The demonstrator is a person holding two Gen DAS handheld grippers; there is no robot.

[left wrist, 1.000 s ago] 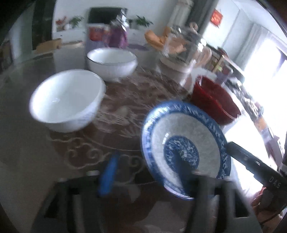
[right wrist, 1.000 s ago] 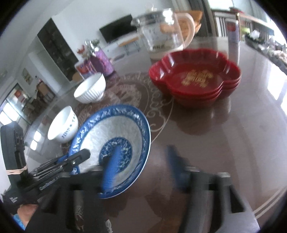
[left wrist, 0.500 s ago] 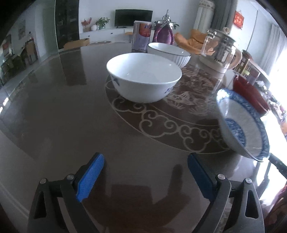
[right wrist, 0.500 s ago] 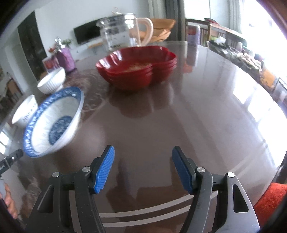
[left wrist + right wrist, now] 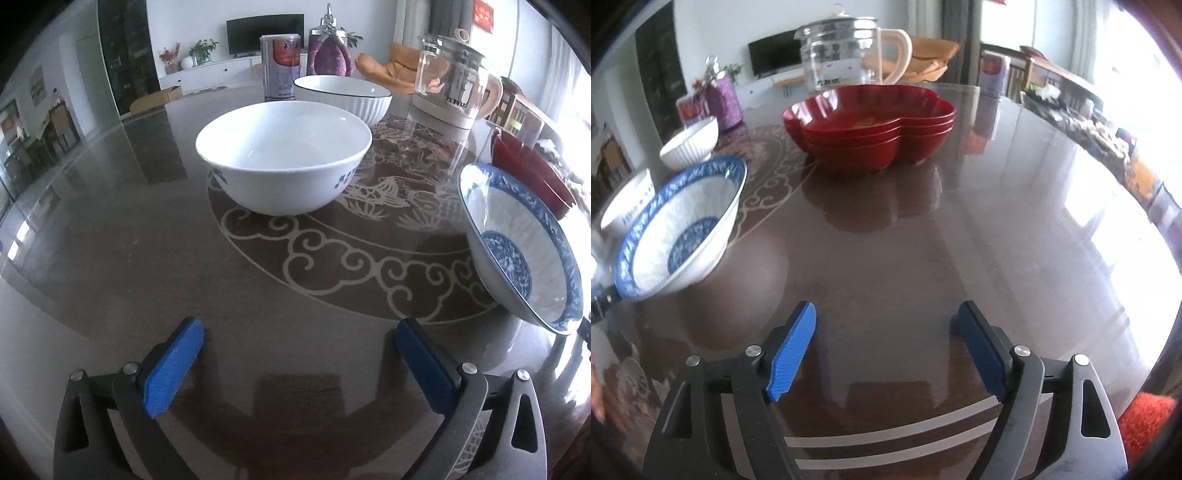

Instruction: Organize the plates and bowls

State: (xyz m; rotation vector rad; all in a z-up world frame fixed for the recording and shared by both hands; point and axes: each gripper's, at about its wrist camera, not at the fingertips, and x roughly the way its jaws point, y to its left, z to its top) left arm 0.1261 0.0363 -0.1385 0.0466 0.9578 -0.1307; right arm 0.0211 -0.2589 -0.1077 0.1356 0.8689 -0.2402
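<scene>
Standing wide apart with nothing between their blue pads, the left gripper (image 5: 299,363) and the right gripper (image 5: 886,345) are seen low over the glossy brown table (image 5: 960,240), their jaws having just been opening. The blue-and-white bowl (image 5: 517,251) is found between the two views, apparently tipped toward the cameras at the edge of the table's scrollwork inlay, though the lens may exaggerate this; if it is truly tilted, it could rock or slide on the polished surface when next touched. The plain white bowl (image 5: 284,158) is set directly ahead of the left gripper, with the ribbed white bowl (image 5: 343,94) just behind it. The stacked red dishes (image 5: 871,125) are placed ahead of the right gripper, well apart from it. A thin rim could slip from the pads if a bowl is pinched off-centre. The glass jug (image 5: 452,79) is judged the chief hazard, standing near the ribbed bowl and the red stack, where it could be knocked. A tin (image 5: 280,66) and a purple bottle (image 5: 328,59) are crowded behind the bowls.
</scene>
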